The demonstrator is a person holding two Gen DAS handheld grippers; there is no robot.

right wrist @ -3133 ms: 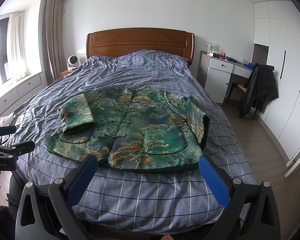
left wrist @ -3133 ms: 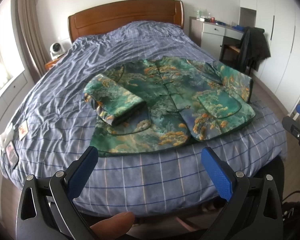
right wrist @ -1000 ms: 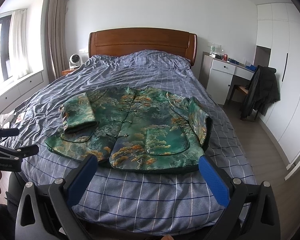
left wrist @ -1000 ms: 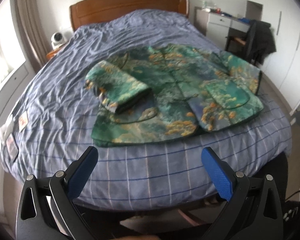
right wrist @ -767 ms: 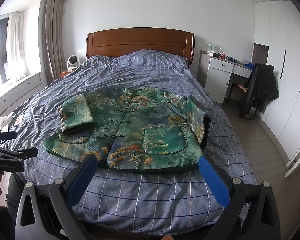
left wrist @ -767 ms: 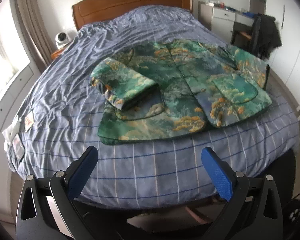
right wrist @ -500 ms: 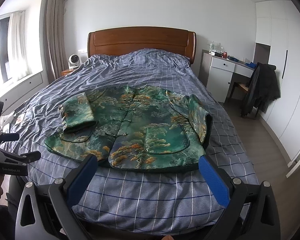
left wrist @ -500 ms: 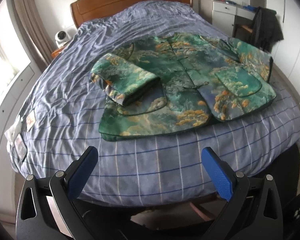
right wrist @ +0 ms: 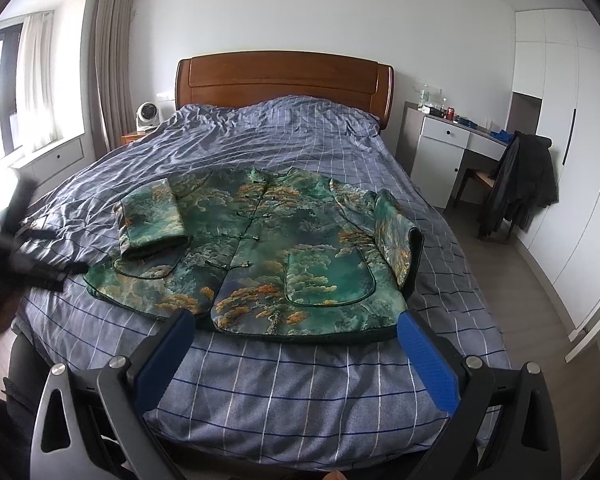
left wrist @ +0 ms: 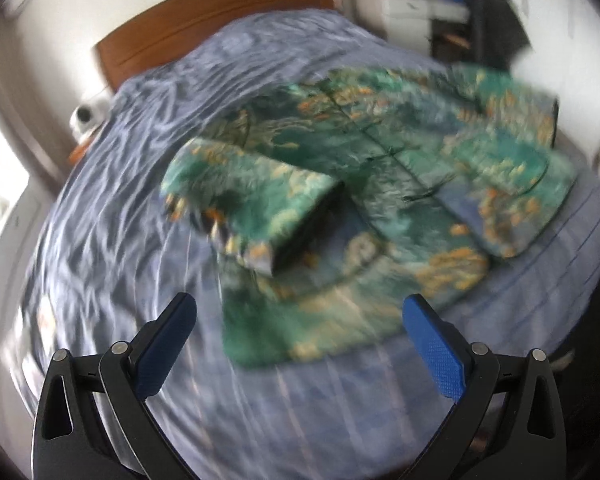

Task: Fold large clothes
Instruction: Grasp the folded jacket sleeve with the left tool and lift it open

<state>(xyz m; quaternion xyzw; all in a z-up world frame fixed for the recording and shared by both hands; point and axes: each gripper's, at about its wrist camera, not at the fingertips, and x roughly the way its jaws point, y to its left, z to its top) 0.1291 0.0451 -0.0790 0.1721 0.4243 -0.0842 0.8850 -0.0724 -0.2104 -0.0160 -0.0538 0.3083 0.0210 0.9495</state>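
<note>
While the green brocade jacket (right wrist: 268,248) lies flat and face up across the blue checked bedspread (right wrist: 300,380), buttoned down the middle, I hold both claws back at the foot of the bed with nothing in either: my right claw (right wrist: 296,344) is spread wide and released, and my left claw (left wrist: 300,332) is likewise wide apart and empty, its view smeared by motion blur so fine detail is lost there. The jacket's long axis runs from its hem, nearest me, up to its collar toward the wooden headboard (right wrist: 284,76), so it lies straight ahead of both claws and away from me. Its sleeve on my left (right wrist: 150,218) is doubled in over the body as a thick pad, and the sleeve on my right (right wrist: 396,236) is turned in along the side edge. The hem is the nearest part; in the right wrist view its right corner (right wrist: 400,320) sits just beyond my right claw's fingers, while the left corner (left wrist: 240,352) sits ahead of my left claw, which shows blurred at the bed's left edge (right wrist: 28,268). I judge the sleeves done and the next fold to be lengthwise, hem carried toward collar, each claw taking its own corner; the stiff, padded cloth may resist a crisp crease
</note>
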